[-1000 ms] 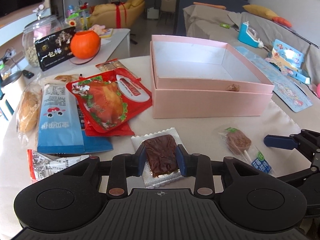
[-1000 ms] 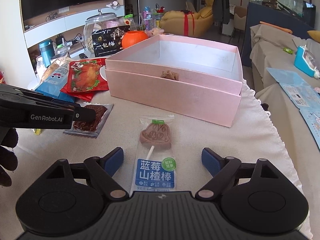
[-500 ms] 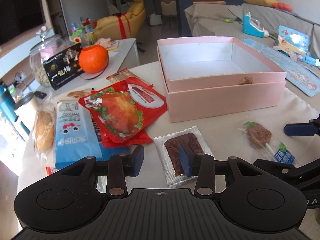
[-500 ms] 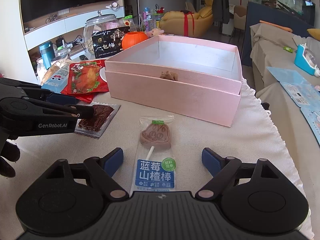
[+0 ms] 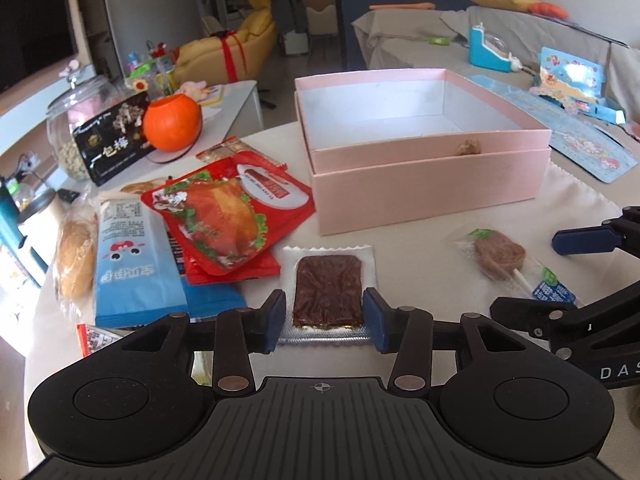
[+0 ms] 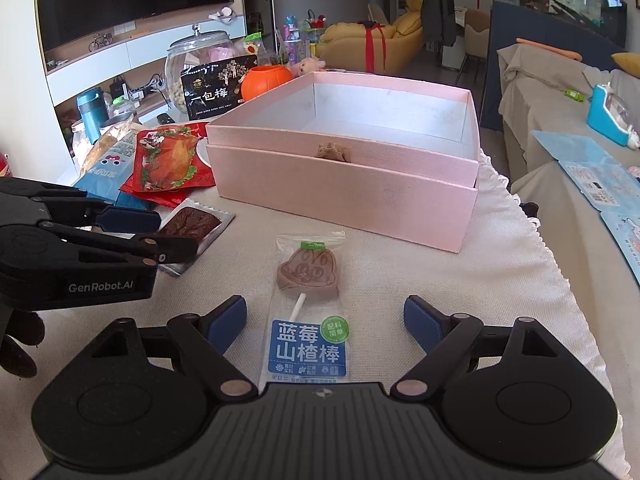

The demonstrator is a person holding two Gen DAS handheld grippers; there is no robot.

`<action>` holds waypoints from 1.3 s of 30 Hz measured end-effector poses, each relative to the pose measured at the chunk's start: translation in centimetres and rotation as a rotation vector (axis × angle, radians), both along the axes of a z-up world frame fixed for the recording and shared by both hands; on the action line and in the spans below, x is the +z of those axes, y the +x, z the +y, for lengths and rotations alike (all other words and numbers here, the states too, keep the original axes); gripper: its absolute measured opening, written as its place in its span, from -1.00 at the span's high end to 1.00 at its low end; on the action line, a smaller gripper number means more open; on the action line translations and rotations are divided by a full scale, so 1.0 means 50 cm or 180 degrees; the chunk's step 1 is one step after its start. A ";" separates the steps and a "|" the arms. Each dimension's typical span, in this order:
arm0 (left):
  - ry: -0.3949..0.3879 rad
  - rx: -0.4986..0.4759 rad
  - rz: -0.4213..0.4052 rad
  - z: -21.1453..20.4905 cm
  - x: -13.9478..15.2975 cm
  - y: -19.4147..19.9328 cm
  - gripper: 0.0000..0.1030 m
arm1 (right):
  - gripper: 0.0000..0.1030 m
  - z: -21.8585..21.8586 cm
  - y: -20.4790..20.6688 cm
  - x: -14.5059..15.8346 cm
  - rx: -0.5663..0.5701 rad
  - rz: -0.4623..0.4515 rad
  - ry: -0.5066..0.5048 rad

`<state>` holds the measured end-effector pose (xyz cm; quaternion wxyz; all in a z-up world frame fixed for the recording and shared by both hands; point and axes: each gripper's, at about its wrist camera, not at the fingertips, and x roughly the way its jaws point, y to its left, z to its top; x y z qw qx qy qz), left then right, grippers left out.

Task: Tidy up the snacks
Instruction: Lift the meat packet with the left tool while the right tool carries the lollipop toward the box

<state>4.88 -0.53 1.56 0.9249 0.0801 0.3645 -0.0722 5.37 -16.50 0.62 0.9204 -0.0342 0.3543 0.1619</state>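
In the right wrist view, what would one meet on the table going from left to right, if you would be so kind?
Left gripper → red roast chicken packet → lollipop packet → pink box.

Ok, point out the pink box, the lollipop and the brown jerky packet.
pink box (image 6: 344, 196), right wrist view, front wall.
lollipop (image 6: 308, 274), right wrist view, brown candy head.
brown jerky packet (image 5: 327, 290), left wrist view, dark centre.

The lollipop packet (image 6: 308, 312) lies between the right gripper (image 6: 325, 326) fingers (spread wide), before the pink box (image 6: 348, 184).
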 end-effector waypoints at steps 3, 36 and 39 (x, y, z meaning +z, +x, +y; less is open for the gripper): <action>-0.0304 -0.0003 0.0122 0.018 0.002 0.010 0.08 | -0.68 0.002 0.000 0.000 0.0000 -0.0003 -0.0021; -0.0159 -0.0511 -0.0048 0.011 -0.009 -0.036 0.14 | 0.22 -0.002 -0.007 0.014 -0.0110 0.0054 -0.0138; -0.0259 -0.0583 0.0009 0.024 -0.007 -0.036 0.14 | 0.25 -0.001 -0.015 0.018 -0.0102 0.0082 -0.0126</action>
